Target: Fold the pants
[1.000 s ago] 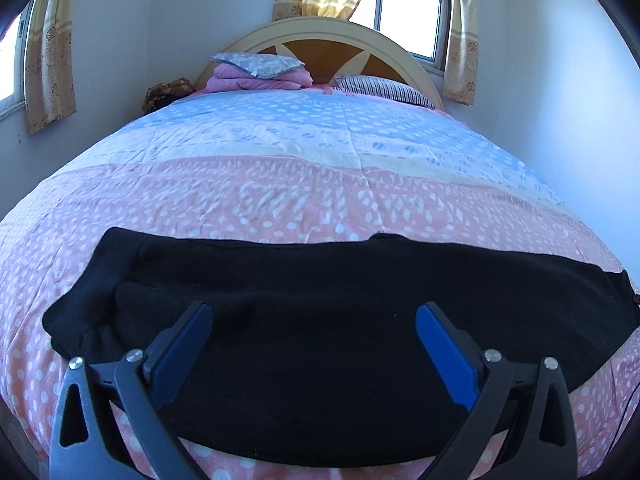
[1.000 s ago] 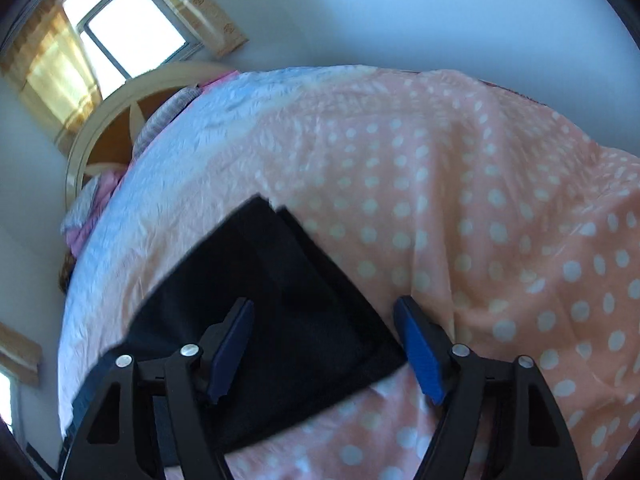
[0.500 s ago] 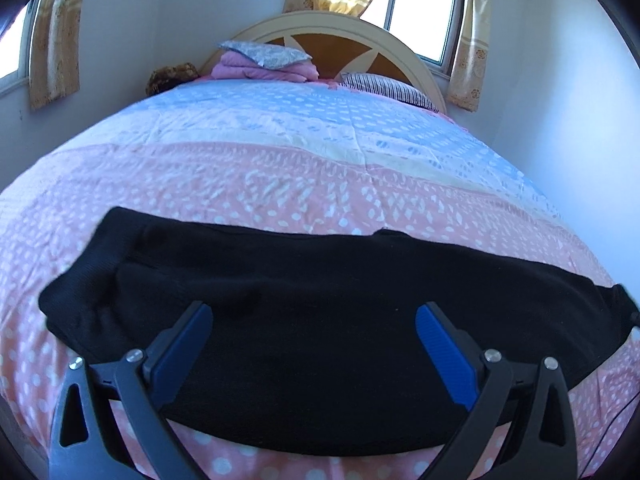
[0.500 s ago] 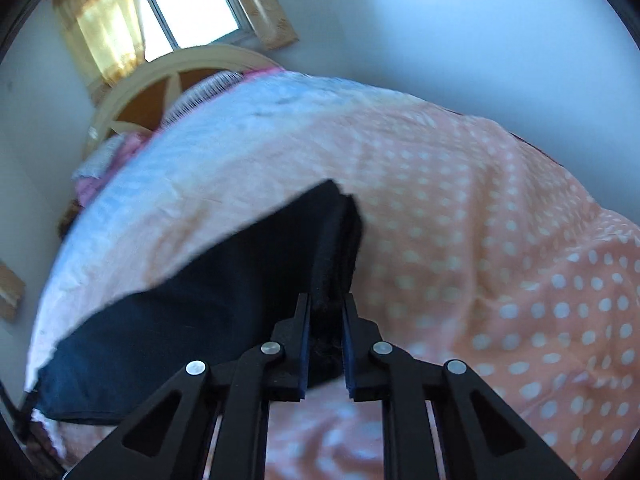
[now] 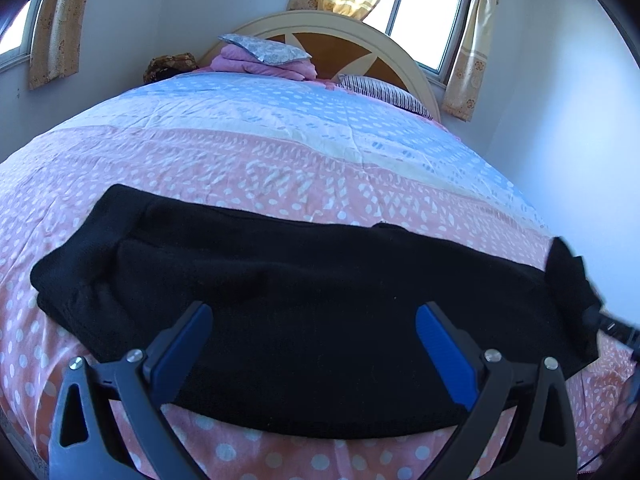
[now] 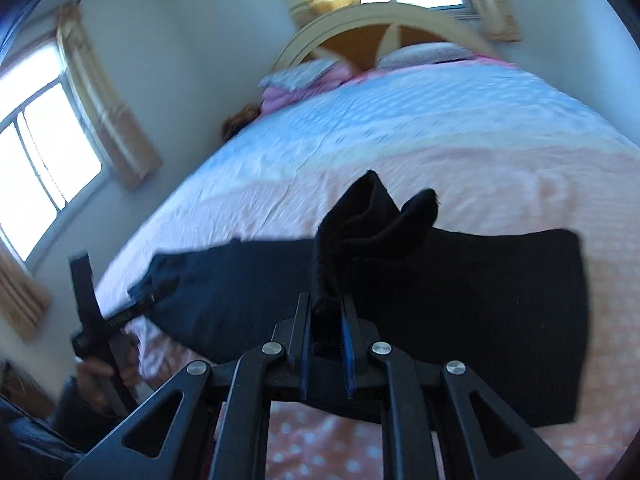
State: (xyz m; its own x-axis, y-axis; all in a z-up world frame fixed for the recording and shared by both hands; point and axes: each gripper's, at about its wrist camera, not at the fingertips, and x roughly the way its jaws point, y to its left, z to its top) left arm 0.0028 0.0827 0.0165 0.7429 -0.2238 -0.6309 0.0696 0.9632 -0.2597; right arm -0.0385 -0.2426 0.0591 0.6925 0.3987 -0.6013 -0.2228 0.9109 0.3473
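Black pants lie stretched sideways across a pink polka-dot bedspread, one end bunched and lifted clear of the bed, the rest flat.

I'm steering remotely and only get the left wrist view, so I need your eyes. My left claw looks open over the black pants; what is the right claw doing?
Observer: The right claw is shut on one end of the pants, with a bunched tuft of fabric sticking up from between its fingers.
Operator: Is that end off the bed?
Observer: Yes, the gripped fabric stands above the bedspread while the rest lies flat.
Operator: Does the left claw touch the pants?
Observer: From the right wrist view, the left claw sits at the far end; contact is too blurred to tell.
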